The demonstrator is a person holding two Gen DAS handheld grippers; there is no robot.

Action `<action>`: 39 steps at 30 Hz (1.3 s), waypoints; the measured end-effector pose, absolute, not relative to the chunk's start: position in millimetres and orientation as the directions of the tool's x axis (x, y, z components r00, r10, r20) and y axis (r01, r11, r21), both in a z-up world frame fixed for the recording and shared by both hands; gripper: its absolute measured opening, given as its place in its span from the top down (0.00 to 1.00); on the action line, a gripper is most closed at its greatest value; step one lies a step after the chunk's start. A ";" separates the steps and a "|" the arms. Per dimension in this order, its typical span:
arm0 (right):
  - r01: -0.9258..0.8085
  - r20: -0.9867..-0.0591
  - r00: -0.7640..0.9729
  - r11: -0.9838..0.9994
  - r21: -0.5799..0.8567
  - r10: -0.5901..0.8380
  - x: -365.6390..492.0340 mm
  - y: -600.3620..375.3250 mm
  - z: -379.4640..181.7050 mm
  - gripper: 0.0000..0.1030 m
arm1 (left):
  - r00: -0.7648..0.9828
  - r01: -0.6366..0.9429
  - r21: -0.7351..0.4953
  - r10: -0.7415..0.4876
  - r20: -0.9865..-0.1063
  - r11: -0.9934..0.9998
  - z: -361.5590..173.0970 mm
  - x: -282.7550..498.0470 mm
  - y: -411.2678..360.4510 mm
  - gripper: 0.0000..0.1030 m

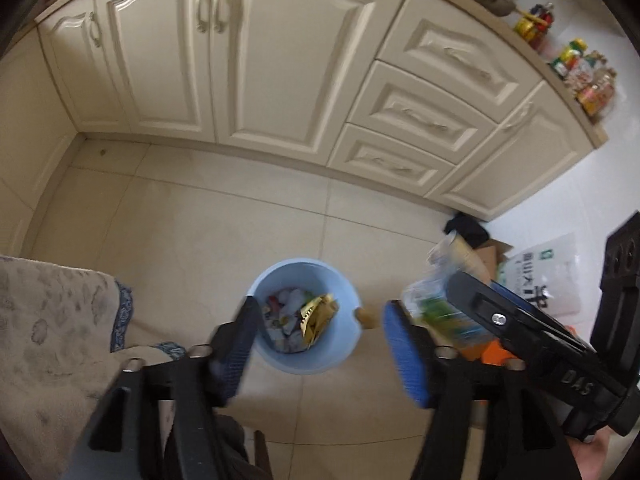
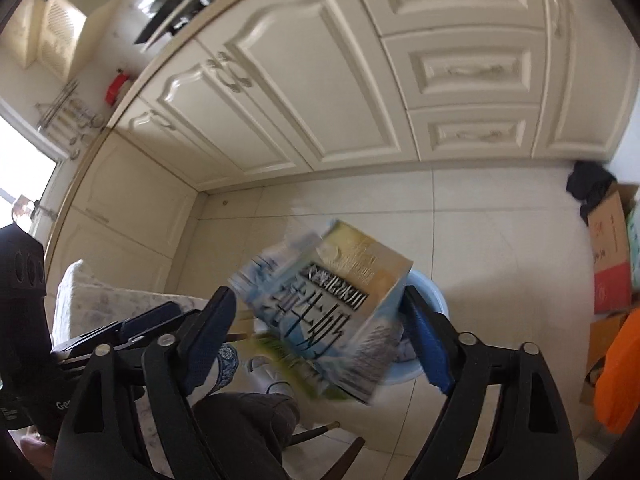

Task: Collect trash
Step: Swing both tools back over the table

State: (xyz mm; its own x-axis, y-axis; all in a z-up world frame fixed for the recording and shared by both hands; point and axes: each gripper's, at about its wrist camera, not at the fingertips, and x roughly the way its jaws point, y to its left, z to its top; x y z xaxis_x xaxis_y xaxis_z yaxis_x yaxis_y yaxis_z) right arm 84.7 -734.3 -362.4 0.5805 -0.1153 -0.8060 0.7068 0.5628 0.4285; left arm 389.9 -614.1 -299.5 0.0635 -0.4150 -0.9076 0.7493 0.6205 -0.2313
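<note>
A light blue bin stands on the floor tiles, holding several wrappers and a yellow packet. My left gripper is open and empty just above it. A blue-and-white milk carton is blurred between the wide-apart fingers of my right gripper, over the bin's rim; neither pad clearly touches it. The carton also shows in the left wrist view, beside the right gripper's finger.
Cream cabinets run along the back. A patterned cloth-covered seat is on the left. Cardboard boxes, a white bag, dark cloth and an orange item crowd the right. A small brown object lies by the bin.
</note>
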 end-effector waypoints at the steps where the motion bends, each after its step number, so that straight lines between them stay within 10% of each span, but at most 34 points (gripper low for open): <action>1: 0.715 -0.811 0.575 0.551 0.431 -0.112 82.8 -736.1 -366.1 0.10 | 0.072 0.746 -0.233 -0.424 -0.903 0.624 -299.3 392.8 -615.5 0.29; 11: 0.743 -0.835 0.536 0.538 0.398 -0.122 83.9 -728.4 -373.9 0.00 | 0.217 0.750 -0.137 -0.437 -0.873 0.647 -270.7 408.1 -615.5 0.02; 21: 0.699 -0.802 0.581 0.588 0.407 -0.136 93.7 -701.7 -339.2 0.00 | 0.288 0.748 -0.142 -0.510 -0.811 0.648 -223.5 382.5 -577.8 0.02; 39: 0.502 -0.730 0.678 0.777 0.379 -0.083 165.0 -587.0 -254.9 0.00 | 0.522 0.591 -0.183 -0.546 -0.655 0.785 -122.1 312.0 -273.3 0.01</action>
State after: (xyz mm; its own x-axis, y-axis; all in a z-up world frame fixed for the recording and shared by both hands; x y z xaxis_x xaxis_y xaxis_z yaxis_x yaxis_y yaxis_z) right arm 165.0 -587.0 -254.9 0.6783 -0.0827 -0.7301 0.5023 0.7774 0.3785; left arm 312.0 -273.3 -122.1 0.5222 -0.5459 -0.6553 0.5913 0.7854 -0.1831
